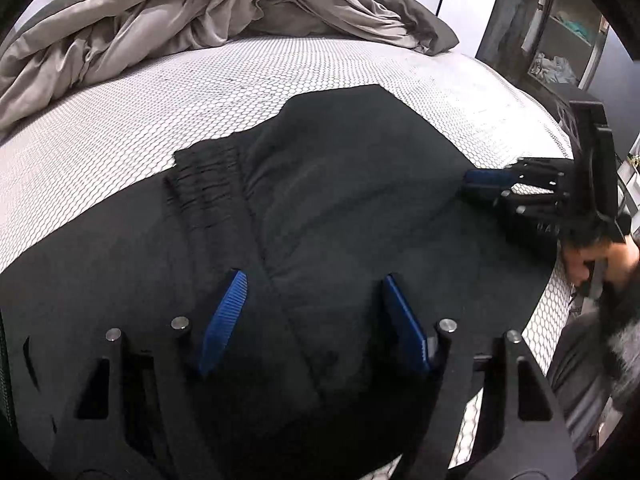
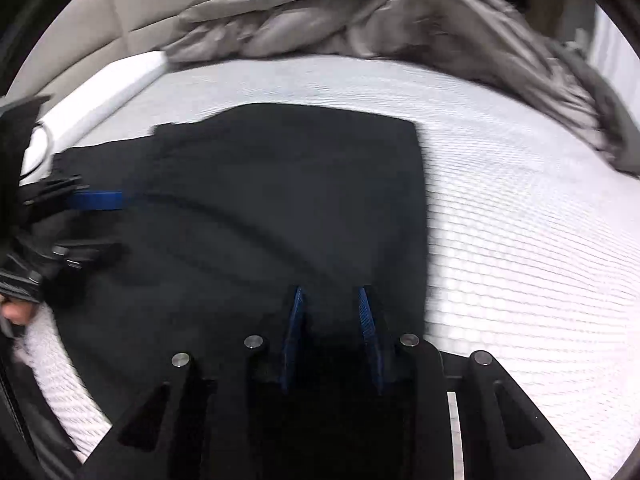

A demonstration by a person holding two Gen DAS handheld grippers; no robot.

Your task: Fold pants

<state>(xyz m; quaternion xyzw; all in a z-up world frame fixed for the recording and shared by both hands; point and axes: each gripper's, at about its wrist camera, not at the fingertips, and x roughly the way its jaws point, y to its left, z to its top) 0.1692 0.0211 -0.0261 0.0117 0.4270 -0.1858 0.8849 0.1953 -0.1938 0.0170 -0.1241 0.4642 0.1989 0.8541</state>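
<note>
Both wrist views look steeply down, close over black pants [image 1: 340,208] on the bed [image 1: 120,128]. Each sees pants beyond its jaws; shared: pants, duvet [image 2: 360,12], and the opposite gripper.

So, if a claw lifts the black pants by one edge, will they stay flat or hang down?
The black pants probably hang limp: they already lie in soft creases. The gathered waistband looks thicker, so it may sag first. On the textured mattress they likely drag rather than slide.
</note>
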